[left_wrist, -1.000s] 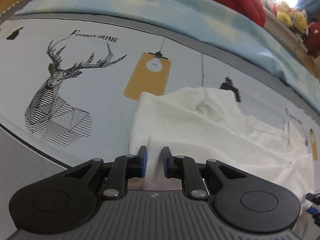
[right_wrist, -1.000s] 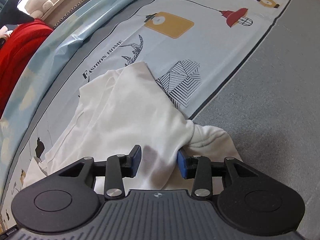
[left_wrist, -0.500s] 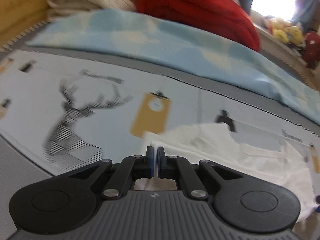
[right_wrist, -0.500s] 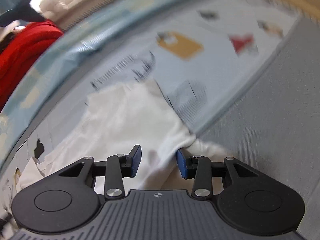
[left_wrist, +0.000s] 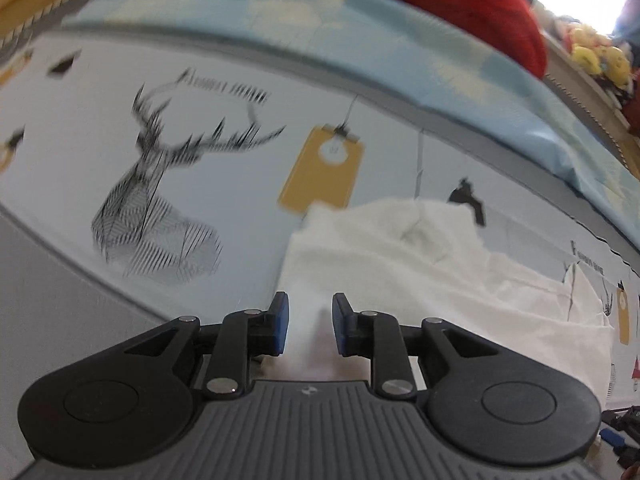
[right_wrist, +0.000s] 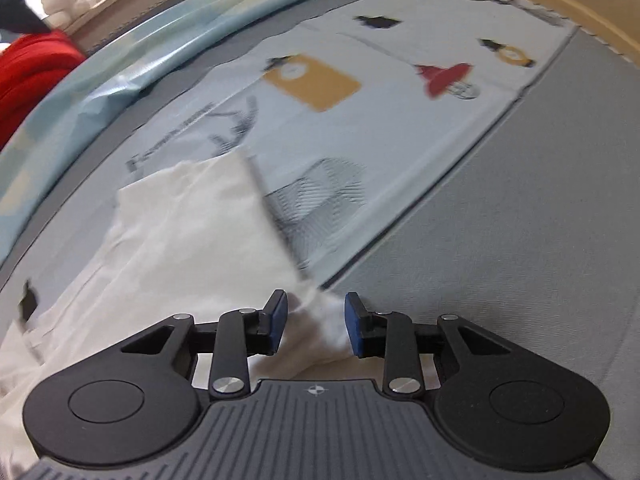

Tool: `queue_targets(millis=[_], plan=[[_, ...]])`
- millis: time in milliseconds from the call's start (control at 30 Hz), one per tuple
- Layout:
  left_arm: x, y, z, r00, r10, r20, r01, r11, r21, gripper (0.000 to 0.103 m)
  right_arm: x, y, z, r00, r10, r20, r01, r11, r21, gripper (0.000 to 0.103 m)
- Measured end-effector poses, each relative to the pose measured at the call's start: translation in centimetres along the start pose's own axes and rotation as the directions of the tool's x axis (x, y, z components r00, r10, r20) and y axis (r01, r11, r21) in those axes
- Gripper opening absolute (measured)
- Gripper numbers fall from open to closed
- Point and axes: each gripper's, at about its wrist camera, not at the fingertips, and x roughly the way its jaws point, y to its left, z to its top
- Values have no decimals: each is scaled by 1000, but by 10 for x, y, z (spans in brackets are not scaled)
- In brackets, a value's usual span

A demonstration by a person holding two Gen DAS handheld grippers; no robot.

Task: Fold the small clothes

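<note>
White cotton garment (left_wrist: pixel 420 276), lower centre, mid-fold on printed bedsheet (left_wrist: pixel 248 200): left gripper (left_wrist: pixel 306 322) just reopened, narrow gap; right gripper (right_wrist: pixel 316 322) closing around a bunched corner (contact unclear). Next: secure grasps, carry over.

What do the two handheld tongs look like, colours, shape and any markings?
Both look alike. The left tongs and the right tongs each have two blue pads on black linkage arms with silver pivot screws. Behind these sit two round black housings and a ribbed grey body bearing a small round emblem. No cables, hands or sleeves show.
</note>
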Motion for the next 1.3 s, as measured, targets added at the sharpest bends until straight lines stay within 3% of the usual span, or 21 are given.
queue_targets(millis=[100, 200, 300, 400, 467, 500, 567, 600, 633, 667, 767, 867, 1000, 1067, 1133, 1200, 1267, 1300], plan=[[5, 9, -1, 999, -24, -45, 22, 999, -29, 26, -7, -13, 3, 1000, -10, 12, 9, 997, 76, 35], [8, 7, -6, 998, -12, -66, 13, 1000, 10, 26, -26, -12, -5, 998, 47, 36, -50, 994, 98, 36], [9, 8, -9, 997, 21, -74, -20, 1000, 14, 26, -26, -15, -19, 990, 134, -41, -124, 975, 185, 37], [6, 8, -9, 997, 18, -72, -17, 1000, 17, 26, -9, -18, -29, 981, 141, -137, -103, 963, 251, 37], [6, 5, -10, 997, 19, -74, -16, 999, 40, 25, -3, -23, -31, 977, 151, -149, -101, 949, 298, 37], [5, 4, -11, 997, 20, -74, -16, 999, 51, 23, -2, -25, -29, 979, 154, -134, -107, 946, 306, 37], [2, 3, -9, 998, 20, -58, -17, 998, 59, 0, -2, -26, -21, 983, 153, -103, -115, 945, 305, 37], [-3, 3, -7, 999, 17, -36, -14, 998, 58, 1, -2, -27, -18, 983, 161, -92, -126, 944, 306, 34], [-8, 2, -5, 1000, 10, -19, -9, 998, 64, 1, 0, -29, -15, 980, 176, -92, -139, 940, 310, 11], [-15, 0, -3, 1000, -1, -4, 2, 997, 75, 0, 2, -32, -13, 977, 189, -98, -149, 936, 320, 0], [-26, -9, -3, 999, -49, -1, 49, 992, 120, 0, -2, -42, -6, 978, 197, -73, -157, 916, 368, 0], [-14, -9, -10, 997, -36, -70, 44, 990, 131, 0, -8, -47, -3, 985, 172, -29, -147, 908, 393, 0], [-11, 0, -10, 996, -1, -85, 11, 992, 128, 1, -14, -54, -2, 999, 40, 18, -44, 910, 411, 0], [-16, 5, -9, 998, 2, -58, 4, 994, 108, 5, -14, -55, -2, 998, 66, 0, -60, 910, 410, 3], [-24, 9, -6, 1000, -24, -16, 25, 997, 78, 6, -25, -46, -5, 996, 84, 39, -93, 932, 351, 4], [-30, 6, -5, 998, -56, 7, 55, 995, 80, 6, -31, -31, -3, 985, 155, 75, -169, 949, 266, 12], [-26, 1, -6, 997, -80, -4, 80, 991, 103, 9, -27, -17, -1, 962, 268, 57, -274, 942, 193, 29], [-20, 0, -8, 996, -88, -24, 90, 990, 111, 10, -23, -12, -1, 957, 287, 35, -289, 941, 175, 31]])
